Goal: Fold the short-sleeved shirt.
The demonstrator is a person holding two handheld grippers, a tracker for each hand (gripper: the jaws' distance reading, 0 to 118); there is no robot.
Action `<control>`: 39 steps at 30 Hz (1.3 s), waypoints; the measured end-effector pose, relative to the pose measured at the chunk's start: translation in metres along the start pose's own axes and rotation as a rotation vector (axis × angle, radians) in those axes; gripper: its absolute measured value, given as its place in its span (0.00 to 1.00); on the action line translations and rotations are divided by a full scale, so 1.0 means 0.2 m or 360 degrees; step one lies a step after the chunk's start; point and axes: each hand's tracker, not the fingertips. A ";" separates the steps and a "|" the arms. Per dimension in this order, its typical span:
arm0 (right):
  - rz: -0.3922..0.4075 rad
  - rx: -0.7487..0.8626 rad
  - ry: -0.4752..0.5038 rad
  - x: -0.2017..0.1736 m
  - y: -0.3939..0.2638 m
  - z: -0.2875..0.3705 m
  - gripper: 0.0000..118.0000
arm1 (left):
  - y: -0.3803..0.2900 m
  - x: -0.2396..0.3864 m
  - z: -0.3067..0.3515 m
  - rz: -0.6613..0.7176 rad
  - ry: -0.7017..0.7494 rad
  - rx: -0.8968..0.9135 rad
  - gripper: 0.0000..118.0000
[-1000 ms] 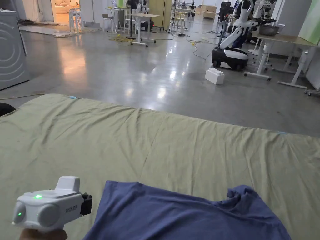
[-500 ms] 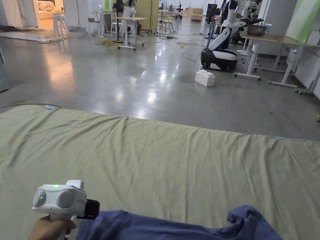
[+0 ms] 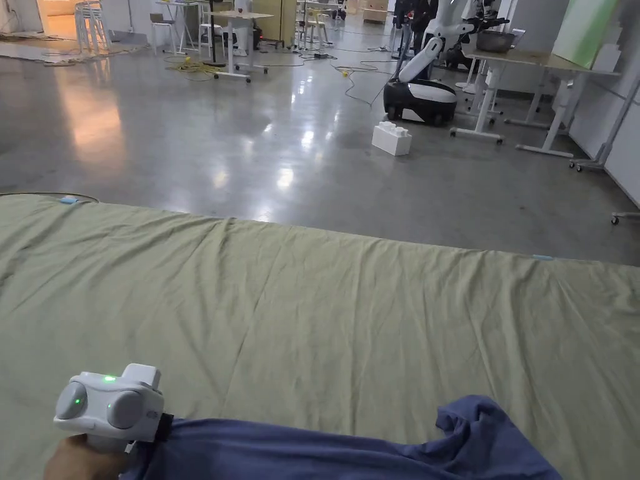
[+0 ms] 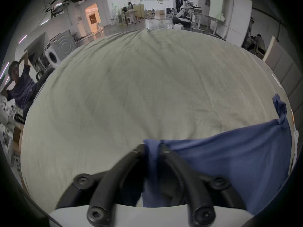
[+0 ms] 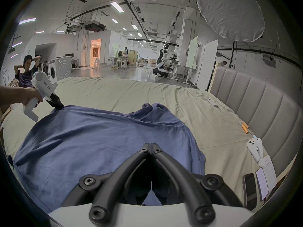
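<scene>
While your left tongs [image 4: 152,148] clamp a bunched corner of the blue shirt [image 5: 98,140] between both jaws, your right tongs [image 5: 150,150] sit over the near part of the same shirt with the jaw tips closed together; whether any cloth is pinched there you can't tell from the right gripper view. In the right gripper view the left tongs [image 5: 58,105] bite the shirt's far left corner and the fabric runs taut from that point. The shirt lies on the green bed sheet [image 3: 312,300] at the near edge of the bed, its right side still crumpled into a raised lump [image 3: 469,419].

Change from a second ago: in the head view the left tongs stood just off the shirt's left edge, apart from it; now they're on the corner and gripping. The shirt's far edge also looks straighter and more stretched than it did, though the camera has tilted, so part of that is framing.

Meaning for the task: the grasp looks done, folding not yet begun. Likely next is to pull the cloth flat or carry that corner across. Watch the bunched right side; it'll likely need smoothing before any clean fold.

Padded headboard [image 5: 246,107] to the right, phones and a controller near it, well clear of the shirt.
</scene>
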 end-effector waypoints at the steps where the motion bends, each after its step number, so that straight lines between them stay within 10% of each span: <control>1: -0.0008 -0.0006 0.0003 0.01 0.00 -0.02 0.00 | 0.00 0.01 -0.01 -0.0064 -0.0044 -0.0031 0.07; 11: -0.0158 -0.0295 -0.0028 0.30 0.15 -0.43 0.01 | 0.07 -0.09 0.19 -0.0103 -0.0112 0.0191 0.04; 16: -0.0213 -0.0413 -0.0042 0.49 0.32 -0.84 0.45 | 0.13 -0.11 0.30 -0.0108 -0.0108 0.0263 0.04; 23: -0.0061 -0.0801 0.0006 0.60 0.38 -1.36 0.62 | 0.13 -0.11 0.31 -0.0121 -0.0092 0.0315 0.04; 29: -0.0154 -0.0908 0.0015 0.63 0.30 -1.48 0.61 | 0.14 -0.35 -0.03 -0.0093 -0.0097 0.0283 0.04; 33: -0.0030 -0.0836 0.0037 0.54 0.31 -1.44 0.10 | 0.10 -0.30 0.00 -0.0088 -0.0087 0.0286 0.04; 39: -0.0043 -0.0774 0.0024 0.53 0.35 -1.34 0.03 | 0.09 -0.30 0.03 -0.0111 -0.0044 0.0317 0.04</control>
